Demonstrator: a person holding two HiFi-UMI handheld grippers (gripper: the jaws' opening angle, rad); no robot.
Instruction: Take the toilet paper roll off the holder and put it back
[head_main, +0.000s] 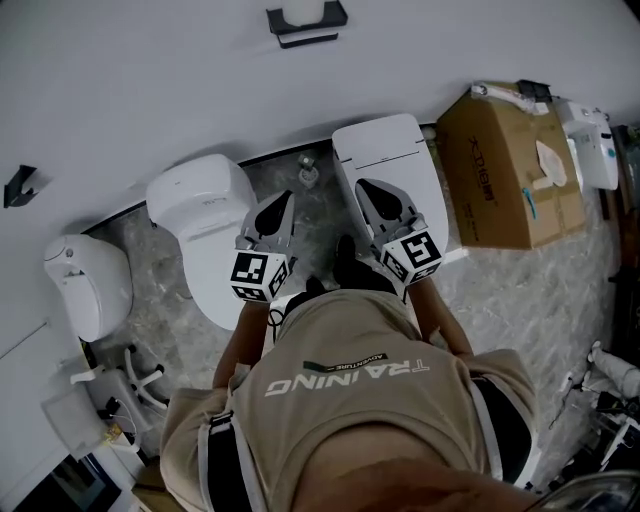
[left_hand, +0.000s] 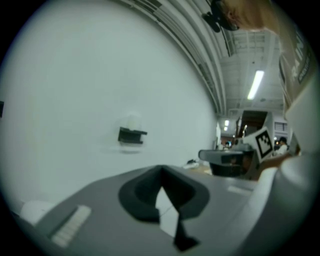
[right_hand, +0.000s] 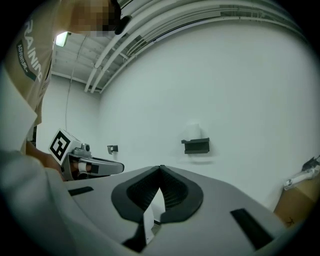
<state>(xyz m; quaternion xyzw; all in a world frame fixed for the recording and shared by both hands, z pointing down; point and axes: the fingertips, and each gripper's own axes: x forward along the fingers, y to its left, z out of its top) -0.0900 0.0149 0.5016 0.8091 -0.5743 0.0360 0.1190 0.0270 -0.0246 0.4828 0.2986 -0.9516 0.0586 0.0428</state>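
1. Person's left gripper (left_hand: 161, 169): jaws closed tip to tip, nothing between them, aimed at the white wall.
2. toilet paper roll (right_hand: 193, 130): faint, sits on the black holder (head_main: 305, 22) fixed to the wall, well apart from both grippers.
3. right gripper (right_hand: 160, 167): jaws together, empty, held over a white toilet (head_main: 385, 150).
4. cardboard box (head_main: 510, 170): on the floor, far right.

Tan lettered shirt (head_main: 345, 390); grey left claw (head_main: 283, 197), right claw (head_main: 364, 185)
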